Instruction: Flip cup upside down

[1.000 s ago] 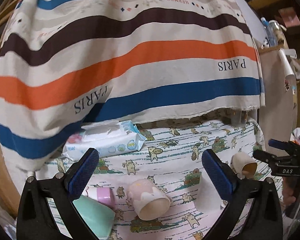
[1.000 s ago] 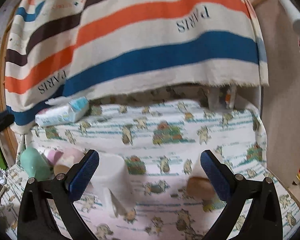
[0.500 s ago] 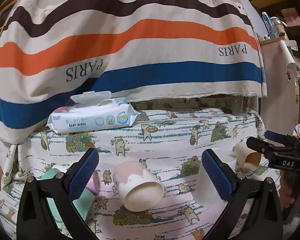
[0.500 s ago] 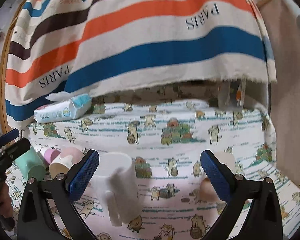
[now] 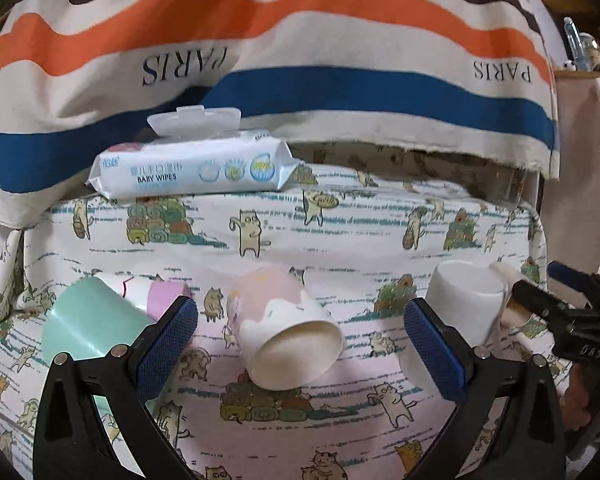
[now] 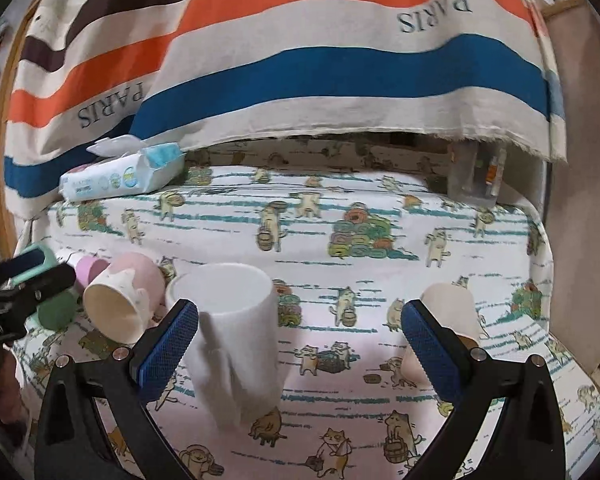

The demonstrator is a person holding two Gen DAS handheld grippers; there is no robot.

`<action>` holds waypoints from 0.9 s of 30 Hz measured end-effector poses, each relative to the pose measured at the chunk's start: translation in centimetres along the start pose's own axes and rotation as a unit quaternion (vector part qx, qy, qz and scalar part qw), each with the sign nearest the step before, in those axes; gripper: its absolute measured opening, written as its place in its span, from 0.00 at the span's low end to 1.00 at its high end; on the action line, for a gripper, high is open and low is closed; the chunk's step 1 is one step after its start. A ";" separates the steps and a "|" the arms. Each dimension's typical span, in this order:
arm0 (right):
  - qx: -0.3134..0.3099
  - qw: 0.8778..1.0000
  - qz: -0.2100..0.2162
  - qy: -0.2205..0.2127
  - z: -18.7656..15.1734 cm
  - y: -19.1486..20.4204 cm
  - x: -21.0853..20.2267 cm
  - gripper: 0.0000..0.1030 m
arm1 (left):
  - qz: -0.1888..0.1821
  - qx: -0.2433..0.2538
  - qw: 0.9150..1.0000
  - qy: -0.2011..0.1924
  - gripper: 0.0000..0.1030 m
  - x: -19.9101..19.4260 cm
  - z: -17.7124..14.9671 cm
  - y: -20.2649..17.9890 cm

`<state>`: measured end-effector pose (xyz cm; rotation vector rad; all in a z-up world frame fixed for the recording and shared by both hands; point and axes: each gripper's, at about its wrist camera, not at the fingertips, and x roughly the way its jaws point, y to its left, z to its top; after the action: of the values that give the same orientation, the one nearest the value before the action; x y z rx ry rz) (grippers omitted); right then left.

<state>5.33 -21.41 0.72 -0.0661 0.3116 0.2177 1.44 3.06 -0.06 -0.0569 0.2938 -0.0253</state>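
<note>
Left tongs (image 5: 300, 336) spread around tipped pink cup (image 5: 284, 328); right tongs (image 6: 298, 334) spread, empty; pack (image 5: 192, 172) reads "BABY WIPES"; striped cloth (image 5: 300, 60) reads "PARIS".

Ahead of me a pack of baby wipes (image 5: 192, 168) lies at the far edge of the cat-print cloth (image 5: 340, 236), under a striped blanket (image 5: 300, 40).

Left gripper (image 5: 300, 340): jaws spread wide, blue textured pads (image 5: 168, 344) facing inward, nothing between them, black finger arms angled outward. Right gripper (image 6: 299, 340): same wide spread, blue pads (image 6: 430, 346) bare, held level, pointing forward, to the left gripper's right.
</note>
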 end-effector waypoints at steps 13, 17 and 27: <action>-0.002 1.000 -0.002 -0.004 0.1 0.0 -0.2 0.99 | 0.002 0.019 1.000 -0.001 0.99 -0.3 -0.1 -0.9; -0.001 1.000 -0.003 -0.004 0.0 0.0 -0.2 0.99 | 0.005 0.023 1.000 -0.002 0.99 -0.3 -0.1 -0.9; -0.002 1.000 -0.002 -0.004 0.0 0.0 -0.2 0.99 | 0.008 0.024 1.000 -0.001 0.99 -0.3 -0.1 -0.8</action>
<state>5.18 -21.47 0.80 -0.0703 0.3032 0.2142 1.14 2.21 -0.04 -0.0067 0.2913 -0.0173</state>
